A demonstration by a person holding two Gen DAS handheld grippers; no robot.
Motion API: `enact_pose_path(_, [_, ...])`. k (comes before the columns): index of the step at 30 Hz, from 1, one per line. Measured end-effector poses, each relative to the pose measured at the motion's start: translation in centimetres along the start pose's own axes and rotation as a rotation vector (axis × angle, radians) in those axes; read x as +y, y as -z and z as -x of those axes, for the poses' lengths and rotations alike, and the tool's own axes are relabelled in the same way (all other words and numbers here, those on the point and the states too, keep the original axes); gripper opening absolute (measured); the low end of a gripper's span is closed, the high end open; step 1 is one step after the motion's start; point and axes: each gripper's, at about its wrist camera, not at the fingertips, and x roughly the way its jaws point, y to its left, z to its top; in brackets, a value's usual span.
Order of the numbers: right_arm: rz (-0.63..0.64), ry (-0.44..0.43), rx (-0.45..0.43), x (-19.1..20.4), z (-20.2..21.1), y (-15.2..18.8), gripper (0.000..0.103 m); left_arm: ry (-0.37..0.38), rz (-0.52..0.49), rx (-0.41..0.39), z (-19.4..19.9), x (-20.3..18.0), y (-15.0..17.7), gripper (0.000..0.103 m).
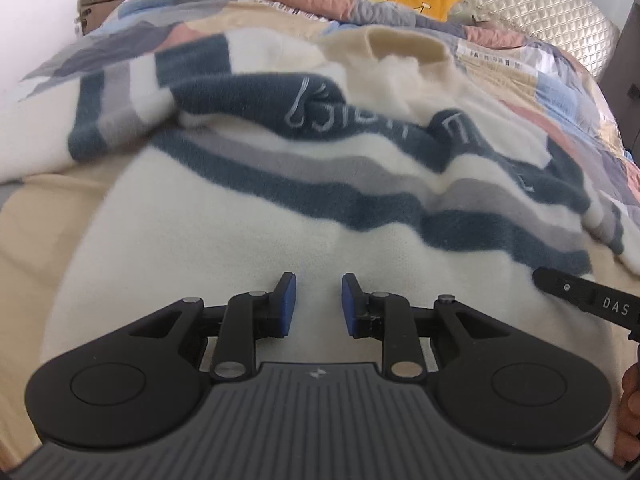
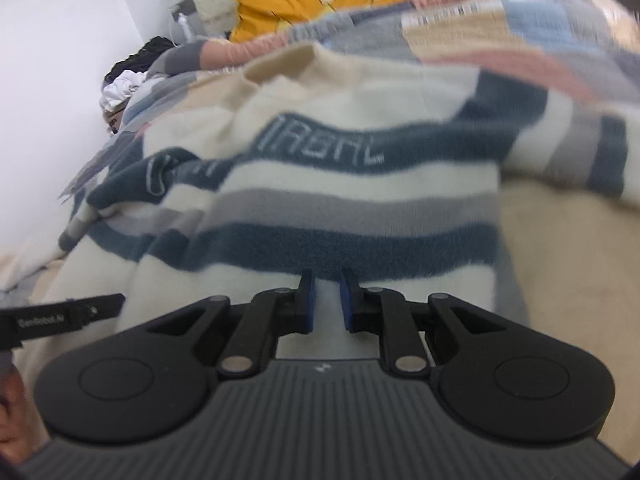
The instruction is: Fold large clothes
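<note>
A cream sweater (image 1: 280, 208) with dark teal and grey stripes and pale lettering lies spread and rumpled on the bed, its collar at the far end. My left gripper (image 1: 319, 296) hovers over the plain cream lower part, jaws apart with nothing pinched between the blue pads. In the right wrist view the sweater (image 2: 320, 200) fills the middle. My right gripper (image 2: 328, 300) is at its near hem, pads close together on a pale fold of the fabric. The right gripper's black finger (image 1: 580, 296) pokes in at the left view's right edge.
A patchwork quilt (image 1: 560, 92) in peach, blue and beige covers the bed under the sweater. A yellow pillow (image 2: 320, 4) leans on a quilted headboard at the far end. A pile of clothes (image 2: 128, 76) sits by the white wall on the left.
</note>
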Motion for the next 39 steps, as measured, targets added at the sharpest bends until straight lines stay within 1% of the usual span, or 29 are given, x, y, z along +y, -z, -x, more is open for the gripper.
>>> enact_pose_path(1, [-0.002,-0.001,0.007,-0.2,-0.2,0.2,0.014,-0.003,-0.004,0.0,-0.1,0.0,0.0,0.029])
enact_pose_path(5, [-0.023,-0.01,0.007,-0.4,-0.1,0.3,0.014,0.002,0.007,-0.013,0.2,0.1,0.2,0.029])
enact_pose_path(8, [-0.082,-0.023,-0.005,-0.9,0.6,0.0,0.014,0.022,0.054,-0.018,0.9,0.8,0.3,0.029])
enact_pose_path(10, [-0.123,-0.026,-0.027,-1.4,1.5,-0.1,0.017,0.033,0.085,-0.026,1.6,1.3,0.4,0.029])
enact_pose_path(12, [-0.159,-0.014,-0.063,-1.9,2.5,-0.2,0.019,0.044,0.107,-0.039,2.4,1.6,0.7,0.032])
enact_pose_path(13, [-0.181,-0.006,-0.089,-2.2,3.3,-0.2,0.021,0.049,0.113,-0.045,2.8,1.7,0.8,0.035])
enact_pose_path(15, [-0.233,-0.002,-0.14,-3.1,4.8,-0.1,0.032,0.06,0.122,-0.054,3.5,1.7,1.1,0.04])
enact_pose_path(16, [-0.264,-0.008,-0.164,-3.6,5.6,0.0,0.05,0.061,0.128,-0.053,3.9,1.6,1.3,0.041])
enact_pose_path(17, [-0.301,-0.025,-0.192,-4.3,6.3,0.1,0.069,0.066,0.136,-0.052,4.3,1.6,1.4,0.044])
enact_pose_path(18, [-0.334,-0.04,-0.221,-4.9,6.9,0.2,0.076,0.082,0.143,-0.057,4.8,1.5,1.5,0.047])
enact_pose_path(19, [-0.363,-0.046,-0.247,-5.4,7.5,0.3,0.08,0.097,0.142,-0.065,5.2,1.4,1.7,0.049])
enact_pose_path(21, [-0.413,-0.03,-0.279,-6.5,8.4,0.3,0.08,0.094,0.121,-0.068,5.6,0.9,1.9,0.052])
enact_pose_path(24, [-0.508,-0.03,-0.292,-8.9,9.1,-0.2,0.079,0.099,0.114,-0.066,5.8,0.3,2.1,0.052])
enact_pose_path(28, [-0.703,0.017,-0.333,-14.1,10.2,-1.2,0.08,0.093,0.106,-0.073,5.9,0.0,2.2,0.053])
enact_pose_path(31, [-0.833,0.053,-0.347,-17.8,10.5,-2.0,0.08,0.099,0.117,-0.061,5.6,0.1,2.2,0.053])
enact_pose_path(34, [-0.961,0.033,-0.332,-20.4,9.5,-2.0,0.08,0.088,0.116,-0.046,4.9,0.3,2.1,0.053])
enact_pose_path(35, [-1.008,0.01,-0.321,-21.2,8.9,-1.9,0.08,0.084,0.12,-0.042,4.8,0.3,2.1,0.053])
enact_pose_path(39, [-1.277,-0.084,-0.252,-24.7,5.4,-0.3,0.08,0.086,0.134,-0.037,4.4,0.6,2.1,0.053])
